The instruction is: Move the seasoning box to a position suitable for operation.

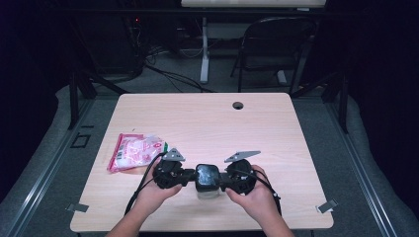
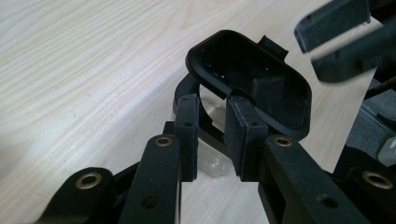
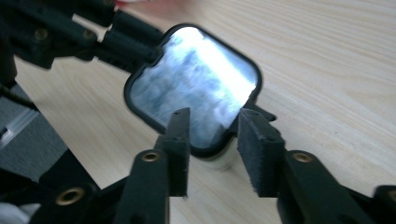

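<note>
Two hand-held grippers [image 1: 185, 177] [image 1: 226, 180] flank the black lid [image 1: 207, 177] between them.

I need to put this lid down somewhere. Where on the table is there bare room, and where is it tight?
The wide stretch of table between the cable hole and the grippers is free, as is the right side, beyond the right gripper. It is crowded at the near middle, where both grippers meet at the black lidded container, and at the left, where the red-and-white packet lies beside the left gripper.
</note>
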Available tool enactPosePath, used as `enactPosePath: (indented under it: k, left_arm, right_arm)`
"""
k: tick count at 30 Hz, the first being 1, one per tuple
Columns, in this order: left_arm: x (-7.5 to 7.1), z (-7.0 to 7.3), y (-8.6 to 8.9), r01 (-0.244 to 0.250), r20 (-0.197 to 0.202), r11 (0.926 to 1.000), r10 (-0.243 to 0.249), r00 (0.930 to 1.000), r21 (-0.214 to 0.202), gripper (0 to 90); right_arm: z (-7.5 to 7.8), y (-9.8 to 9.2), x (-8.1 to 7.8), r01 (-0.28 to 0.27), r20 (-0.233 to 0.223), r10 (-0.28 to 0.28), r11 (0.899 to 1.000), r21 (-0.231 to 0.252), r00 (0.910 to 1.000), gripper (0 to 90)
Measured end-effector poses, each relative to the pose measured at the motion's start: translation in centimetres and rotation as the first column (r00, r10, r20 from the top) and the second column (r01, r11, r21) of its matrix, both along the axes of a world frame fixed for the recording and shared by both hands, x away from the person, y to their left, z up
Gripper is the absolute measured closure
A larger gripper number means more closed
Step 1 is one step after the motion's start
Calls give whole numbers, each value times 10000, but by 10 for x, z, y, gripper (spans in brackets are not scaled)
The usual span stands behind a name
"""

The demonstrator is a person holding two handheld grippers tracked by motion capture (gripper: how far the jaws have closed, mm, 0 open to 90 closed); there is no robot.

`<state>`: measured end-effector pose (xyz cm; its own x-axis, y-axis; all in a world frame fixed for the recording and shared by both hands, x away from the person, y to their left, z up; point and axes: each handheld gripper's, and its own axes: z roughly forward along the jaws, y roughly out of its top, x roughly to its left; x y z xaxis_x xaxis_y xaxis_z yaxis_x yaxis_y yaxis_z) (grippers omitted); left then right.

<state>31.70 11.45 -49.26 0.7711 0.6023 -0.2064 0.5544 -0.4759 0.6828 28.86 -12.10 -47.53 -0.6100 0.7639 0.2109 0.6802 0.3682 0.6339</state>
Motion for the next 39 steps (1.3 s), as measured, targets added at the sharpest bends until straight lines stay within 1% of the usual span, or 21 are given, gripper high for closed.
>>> enactPosePath:
  k: [2, 4, 7, 8, 10, 12, 14, 17, 18, 19, 21, 22, 25, 28, 29, 30, 31, 32, 34, 36, 39]
  left_arm:
    - [0, 2, 0, -15, 42, 9999, 16, 10000, -102, 731]
    - [1, 3, -1, -67, 64, 9998, 69, 10000, -209, 717]
    - [1, 4, -2, -103, 98, 9995, 106, 9999, -300, 697]
    - [1, 4, -2, -121, 94, 9994, 124, 9999, -313, 687]
    - [1, 4, -2, -153, 127, 9992, 158, 9998, -365, 684]
    - [1, 5, -2, -138, 223, 9993, 146, 9996, -361, 672]
    - [1, 5, -2, -160, 269, 9987, 173, 9995, -483, 642]
    - [1, 6, -2, -167, 268, 9986, 181, 9995, -503, 634]
    - [1, 6, -2, -186, 288, 9987, 200, 9994, -482, 634]
    - [0, 5, -3, -189, 305, 9988, 203, 9993, -449, 631]
    - [0, 4, -3, -145, 274, 9989, 158, 9995, -441, 624]
    - [0, 3, -4, -174, 294, 9988, 187, 9994, -458, 623]
    - [1, 0, -5, -157, 289, 9992, 167, 9994, -361, 612]
    - [2, -3, -6, -206, 285, 9996, 211, 9994, -177, 600]
    - [3, -4, -6, -232, 334, 9996, 238, 9992, -167, 597]
    - [3, -5, -6, -210, 297, 9996, 216, 9993, -176, 595]
    - [4, -6, -6, -234, 254, 9994, 241, 9994, -251, 594]
    - [5, -8, -7, -256, 273, 9995, 261, 9993, -195, 594]
    - [6, -10, -7, -260, 295, 9996, 264, 9992, -125, 594]
    - [6, -12, -9, -266, 246, 9996, 268, 9993, -117, 594]
    - [8, -15, -11, -195, 118, 9998, 195, 9997, -1, 597]
  right_arm:
    - [0, 6, -5, -312, 103, 317, 9985, -447, 9994, 604]
    - [1, 10, -9, -421, 201, 434, 9971, -631, 9989, 583]
    - [2, 14, -14, -603, 294, 626, 9955, -726, 9976, 548]
    - [3, 16, -16, -615, 434, 652, 9948, -809, 9969, 533]
    - [3, 17, -16, -597, 468, 635, 9950, -796, 9969, 526]
    - [3, 19, -17, -604, 640, 664, 9940, -915, 9957, 505]
    - [0, 24, -18, -656, 767, 743, 9916, -1113, 9943, 481]
    - [-2, 26, -18, -610, 860, 714, 9912, -1179, 9937, 481]
    - [-2, 27, -18, -608, 890, 726, 9899, -1281, 9934, 481]
    - [-3, 27, -17, -540, 999, 670, 9903, -1278, 9927, 484]
    - [-3, 25, -16, -517, 948, 641, 9904, -1285, 9934, 495]
    - [-4, 25, -16, -461, 926, 565, 9927, -1116, 9941, 496]
    - [-2, 23, -15, -455, 877, 545, 9939, -1007, 9947, 502]
    - [-1, 23, -15, -489, 883, 585, 9930, -1078, 9944, 507]
    - [-1, 22, -15, -506, 883, 602, 9929, -1073, 9943, 509]
    - [-1, 22, -15, -495, 893, 585, 9937, -1003, 9943, 510]
    - [0, 22, -15, -473, 903, 570, 9933, -1058, 9943, 510]
    - [0, 21, -16, -444, 889, 530, 9944, -961, 9946, 510]
    - [0, 21, -16, -427, 884, 511, 9947, -939, 9948, 510]
    - [1, 18, -16, -443, 894, 527, 9946, -934, 9946, 509]
    - [3, 16, -17, -303, 971, 384, 9960, -837, 9945, 510]
